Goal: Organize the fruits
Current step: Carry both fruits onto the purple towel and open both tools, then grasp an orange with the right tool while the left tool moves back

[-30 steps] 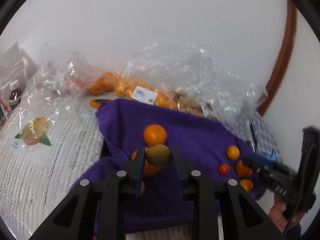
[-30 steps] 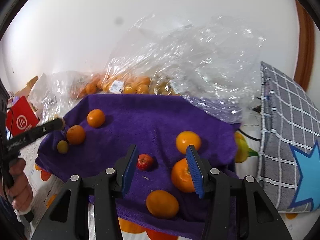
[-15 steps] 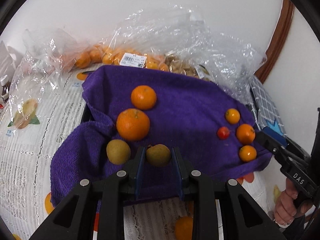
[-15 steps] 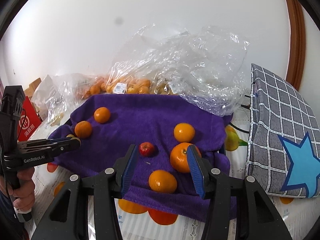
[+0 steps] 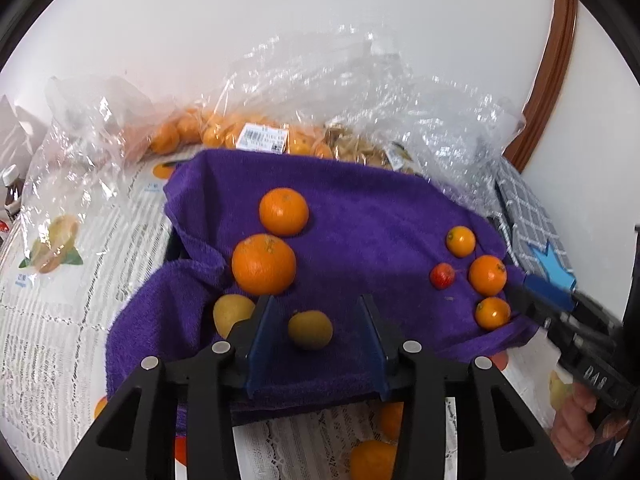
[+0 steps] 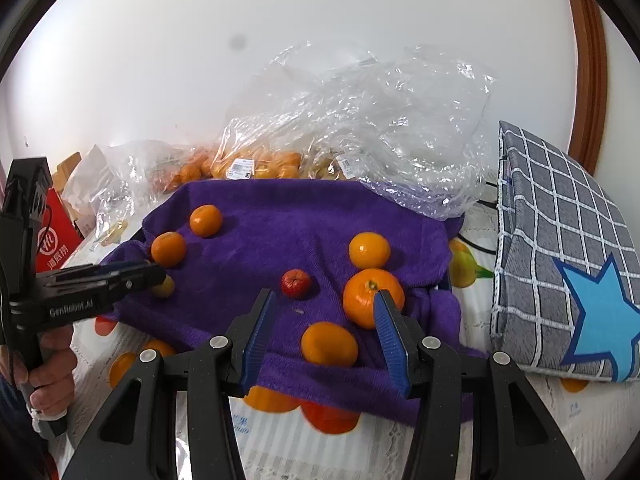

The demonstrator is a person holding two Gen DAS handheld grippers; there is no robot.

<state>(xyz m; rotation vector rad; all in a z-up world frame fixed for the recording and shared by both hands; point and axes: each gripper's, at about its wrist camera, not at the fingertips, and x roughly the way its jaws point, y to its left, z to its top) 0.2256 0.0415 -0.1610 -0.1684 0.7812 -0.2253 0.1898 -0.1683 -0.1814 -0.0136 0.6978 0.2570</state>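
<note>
A purple towel [image 5: 360,208] holds the fruit. My left gripper [image 5: 316,312] is low over its near edge and its jaws are opening. A yellow-green fruit [image 5: 310,329] lies between the pads, which stand clear of it. A second yellow fruit [image 5: 232,312] sits just left, below two large oranges [image 5: 264,264]. My right gripper [image 6: 324,304] is open over the towel's [image 6: 280,208] right end. An orange [image 6: 329,344] rests between its fingers, untouched. A bigger orange [image 6: 372,296] lies by the right finger, and a small red fruit [image 6: 296,283] lies ahead.
Clear plastic bags of oranges [image 5: 248,136] lie along the wall behind the towel. A grey checked cushion with a blue star [image 6: 560,248] stands at the right. A red box [image 6: 52,236] and a bottle [image 5: 10,184] are far left. A person's hand [image 6: 52,376] holds each gripper.
The left gripper came down to the towel's near edge beside the other yellow fruit, and its jaws parted from the yellow-green fruit. The right gripper drew back slightly from the oranges.
</note>
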